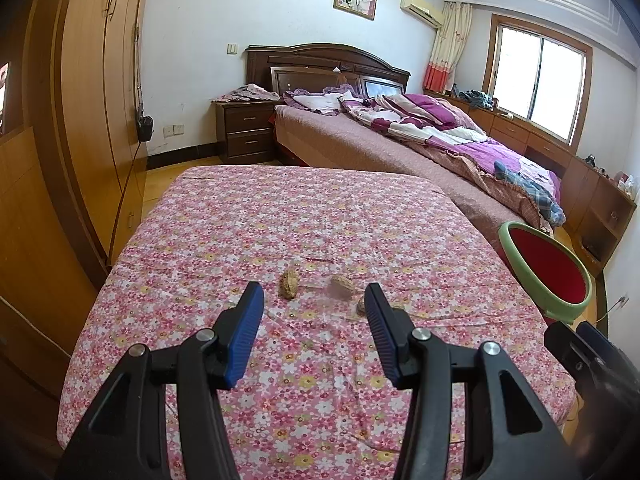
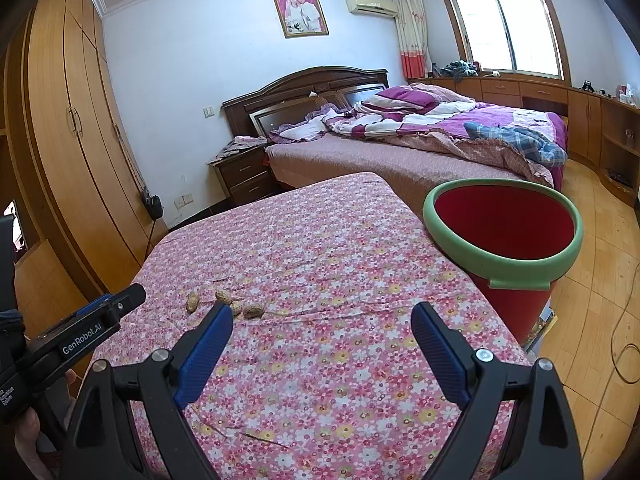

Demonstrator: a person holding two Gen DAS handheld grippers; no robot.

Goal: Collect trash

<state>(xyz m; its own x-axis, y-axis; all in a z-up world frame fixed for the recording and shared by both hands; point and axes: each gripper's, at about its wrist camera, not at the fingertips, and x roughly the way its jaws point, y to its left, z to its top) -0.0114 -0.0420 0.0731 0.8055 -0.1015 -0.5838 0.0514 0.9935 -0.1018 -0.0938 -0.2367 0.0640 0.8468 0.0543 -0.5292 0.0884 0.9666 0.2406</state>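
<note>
Several peanut shells lie on the pink floral tablecloth (image 1: 320,232). In the left wrist view one shell (image 1: 289,284) and another (image 1: 342,282) lie just beyond my open, empty left gripper (image 1: 314,300); a third (image 1: 361,305) is partly hidden by its right finger. In the right wrist view the shells (image 2: 192,301) (image 2: 253,310) lie in a cluster left of my open, empty right gripper (image 2: 322,320). A red bin with a green rim (image 2: 505,272) stands at the table's right edge; it also shows in the left wrist view (image 1: 541,300).
A bed with purple bedding (image 2: 420,136) stands behind the table, with a dark nightstand (image 1: 246,132) at its head. Wooden wardrobes (image 1: 80,100) line the left wall. Low cabinets (image 2: 592,120) run under the window. A cable (image 2: 624,344) lies on the wooden floor.
</note>
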